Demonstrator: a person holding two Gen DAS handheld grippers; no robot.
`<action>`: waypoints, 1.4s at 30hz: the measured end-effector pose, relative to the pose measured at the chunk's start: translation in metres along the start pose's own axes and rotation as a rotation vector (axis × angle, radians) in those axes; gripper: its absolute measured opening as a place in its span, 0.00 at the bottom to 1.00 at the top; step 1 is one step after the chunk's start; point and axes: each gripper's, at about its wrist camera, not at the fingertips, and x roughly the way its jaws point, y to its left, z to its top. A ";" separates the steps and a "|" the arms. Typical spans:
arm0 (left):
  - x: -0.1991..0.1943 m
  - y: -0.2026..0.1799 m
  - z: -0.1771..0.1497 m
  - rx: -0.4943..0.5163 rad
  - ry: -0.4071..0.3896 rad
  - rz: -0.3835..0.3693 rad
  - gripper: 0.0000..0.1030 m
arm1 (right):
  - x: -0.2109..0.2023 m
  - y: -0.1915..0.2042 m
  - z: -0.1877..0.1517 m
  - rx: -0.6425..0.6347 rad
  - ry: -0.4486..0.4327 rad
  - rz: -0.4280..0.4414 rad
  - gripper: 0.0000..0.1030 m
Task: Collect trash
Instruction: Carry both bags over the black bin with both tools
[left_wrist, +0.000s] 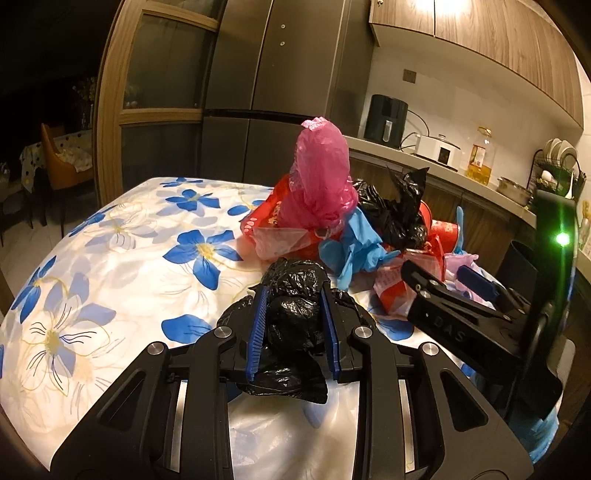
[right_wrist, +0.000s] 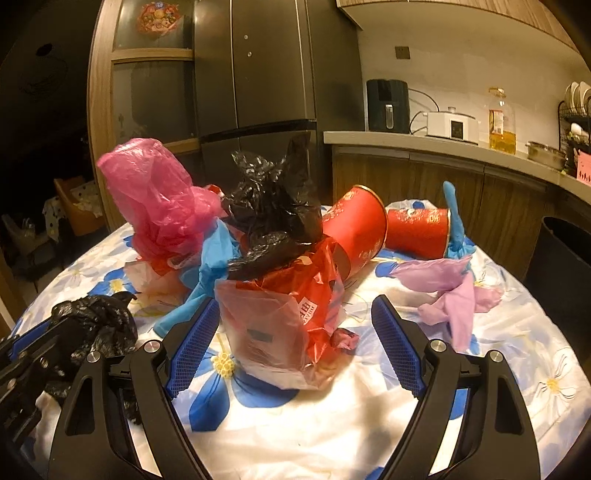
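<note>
Left gripper (left_wrist: 294, 325) clamps a crinkled, glossy black bag (left_wrist: 291, 321) low over the floral tablecloth (left_wrist: 110, 266). Right gripper (right_wrist: 295, 343) gapes wide around a red printed bag (right_wrist: 280, 317); characters unreadable.

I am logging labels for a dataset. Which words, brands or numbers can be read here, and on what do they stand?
"DAS": embossed on the body of the right gripper.
Red plastic bag: white print, too blurred to read.
Nearer red cup: gold characters, unreadable.
Oil bottle: label too small to read.
</note>
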 end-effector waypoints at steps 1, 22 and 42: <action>0.001 0.000 0.000 0.001 0.003 -0.002 0.27 | 0.003 -0.001 0.000 0.004 0.010 0.005 0.70; -0.020 -0.018 0.004 0.030 -0.037 -0.022 0.26 | -0.053 -0.031 -0.012 0.029 0.008 0.088 0.10; -0.039 -0.101 0.026 0.116 -0.106 -0.160 0.26 | -0.137 -0.100 0.011 0.068 -0.141 -0.005 0.10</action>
